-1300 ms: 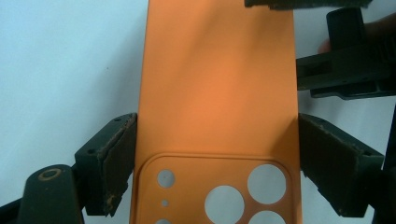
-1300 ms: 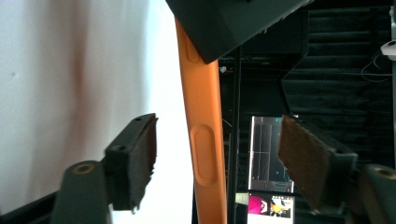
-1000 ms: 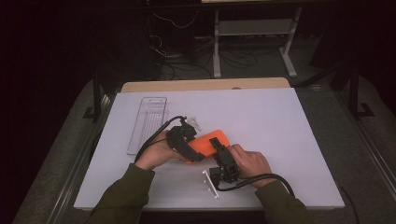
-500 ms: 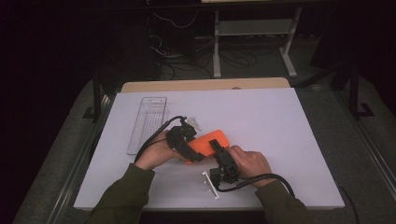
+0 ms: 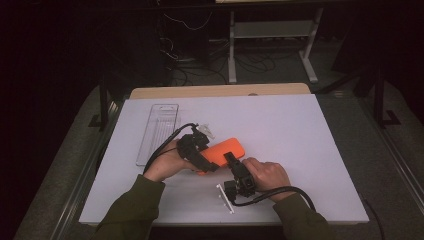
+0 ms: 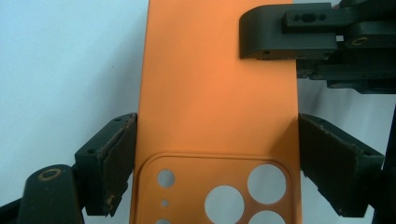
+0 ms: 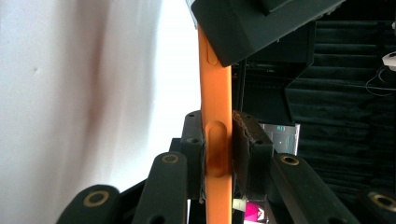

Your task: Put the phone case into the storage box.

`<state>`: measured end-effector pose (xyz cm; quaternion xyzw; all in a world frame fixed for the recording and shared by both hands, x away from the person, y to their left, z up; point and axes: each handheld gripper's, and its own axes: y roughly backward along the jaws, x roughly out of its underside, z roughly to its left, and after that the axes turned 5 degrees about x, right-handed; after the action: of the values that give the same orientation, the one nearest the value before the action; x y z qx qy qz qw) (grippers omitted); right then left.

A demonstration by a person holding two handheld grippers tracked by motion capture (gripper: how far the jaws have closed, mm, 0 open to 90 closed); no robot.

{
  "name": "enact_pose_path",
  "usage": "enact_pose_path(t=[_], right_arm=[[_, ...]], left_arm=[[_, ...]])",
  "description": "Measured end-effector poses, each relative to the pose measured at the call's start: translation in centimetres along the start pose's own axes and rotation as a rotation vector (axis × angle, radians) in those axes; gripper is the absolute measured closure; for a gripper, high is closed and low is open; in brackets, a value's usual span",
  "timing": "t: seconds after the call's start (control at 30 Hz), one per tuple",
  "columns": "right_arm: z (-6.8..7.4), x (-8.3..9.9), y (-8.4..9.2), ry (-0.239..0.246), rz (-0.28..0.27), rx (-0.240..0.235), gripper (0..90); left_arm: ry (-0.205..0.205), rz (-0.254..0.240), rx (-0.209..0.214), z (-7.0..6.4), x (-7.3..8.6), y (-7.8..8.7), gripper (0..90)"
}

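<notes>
An orange phone case (image 5: 226, 149) with camera cut-outs is held just above the white table top. My left gripper (image 5: 210, 160) is shut across the case's width; in the left gripper view both pads (image 6: 119, 161) press on the long edges of the case (image 6: 219, 93). My right gripper (image 5: 233, 161) comes in from the front. Its jaws have just been closing, and its pads (image 7: 245, 135) now press on the two faces of the thin case (image 7: 215, 84), by a side button. The right gripper's body (image 6: 299, 32) shows beyond the case in the left gripper view.
A clear plastic package (image 5: 159, 131) lies at the left of the white table top (image 5: 310, 140). A small clear strip (image 5: 226, 198) rests near the front edge, under the right hand. A bit of clear plastic (image 5: 204, 131) sits behind the left gripper. Dark floor surrounds the table.
</notes>
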<state>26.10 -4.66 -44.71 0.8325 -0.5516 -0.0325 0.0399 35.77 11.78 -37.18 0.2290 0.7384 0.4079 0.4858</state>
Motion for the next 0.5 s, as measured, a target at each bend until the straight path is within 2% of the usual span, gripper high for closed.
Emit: enact_pose_path(t=[0.3, 0.5], right_arm=[[-0.20, -0.09, 0.13, -0.006, 0.007, -0.020, 75.6], [-0.49, -0.12, 0.34, -0.011, 0.014, -0.018, 79.7]], left_arm=[[0.000, 0.003, 0.004, -0.05, -0.02, 0.13, 15.7], [0.008, -0.012, 0.023, -0.04, -0.05, 0.24, 15.7]])
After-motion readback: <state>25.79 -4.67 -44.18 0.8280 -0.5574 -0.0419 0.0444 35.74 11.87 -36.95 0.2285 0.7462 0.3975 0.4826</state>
